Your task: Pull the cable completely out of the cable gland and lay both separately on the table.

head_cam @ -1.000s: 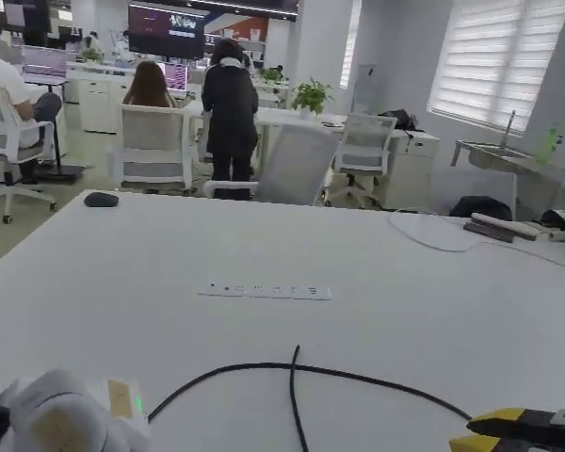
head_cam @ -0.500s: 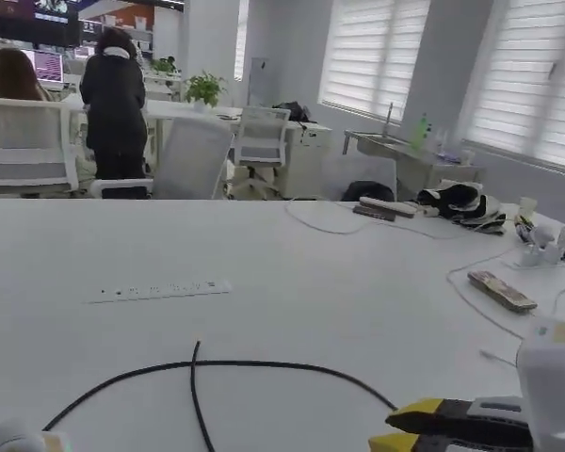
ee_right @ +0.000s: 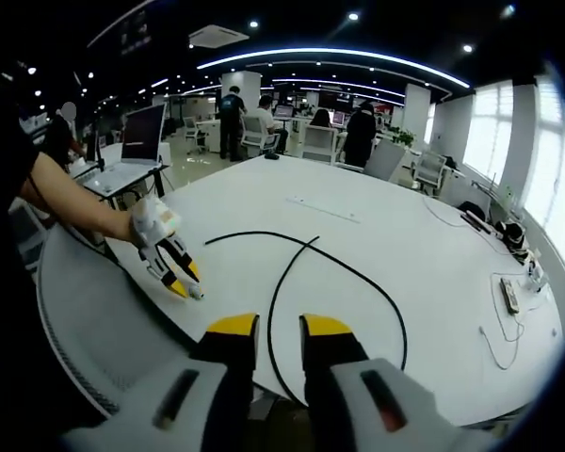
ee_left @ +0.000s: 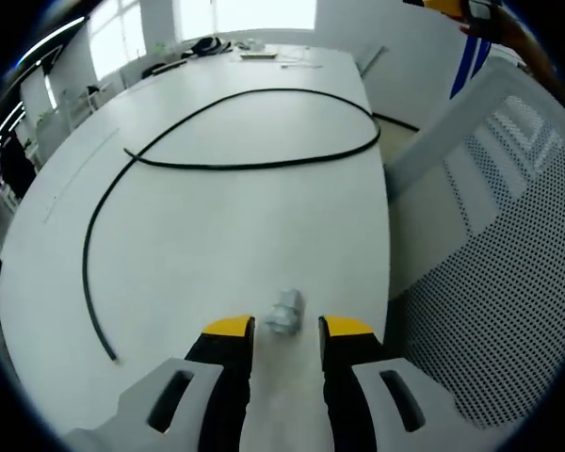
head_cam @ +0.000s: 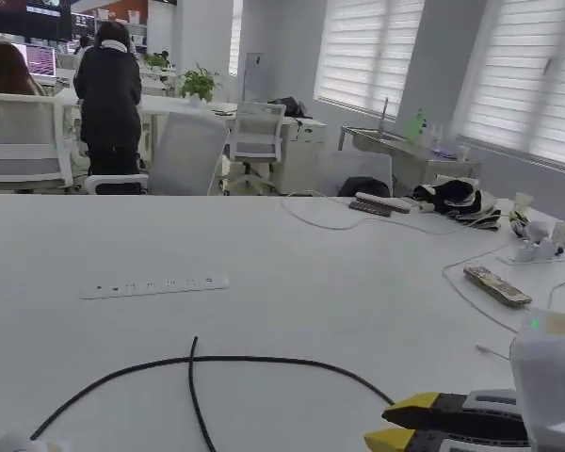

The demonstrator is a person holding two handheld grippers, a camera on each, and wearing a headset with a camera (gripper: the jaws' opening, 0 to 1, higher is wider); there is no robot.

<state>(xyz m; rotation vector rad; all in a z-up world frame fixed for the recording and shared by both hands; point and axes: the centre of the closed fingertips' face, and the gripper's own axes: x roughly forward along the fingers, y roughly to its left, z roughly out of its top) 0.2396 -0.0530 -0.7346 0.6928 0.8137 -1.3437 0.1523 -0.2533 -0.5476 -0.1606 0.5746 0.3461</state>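
Looks over a wide white table (head_cam: 358, 282) in an open office, with slatted blinds (head_cam: 537, 75) on the right wall and white chairs (head_cam: 24, 141) and people beyond the far edge. Finds a flat power strip (head_cam: 155, 285) mid-table. Finds the black cable (head_cam: 264, 359) nearer, lying loose in a broad loop that crosses itself, one end free on the tabletop in the left gripper view. Finds the cable gland (ee_left: 284, 312) apart from the cable, lying near the table's edge between the yellow tips of the left gripper (ee_left: 287, 327). Holds those jaws apart, with a gap either side of the gland. Poises the right gripper (ee_right: 279, 327) at the near edge, jaws slightly apart and clamped on nothing, with the cable's curve showing farther on in line with the gap.
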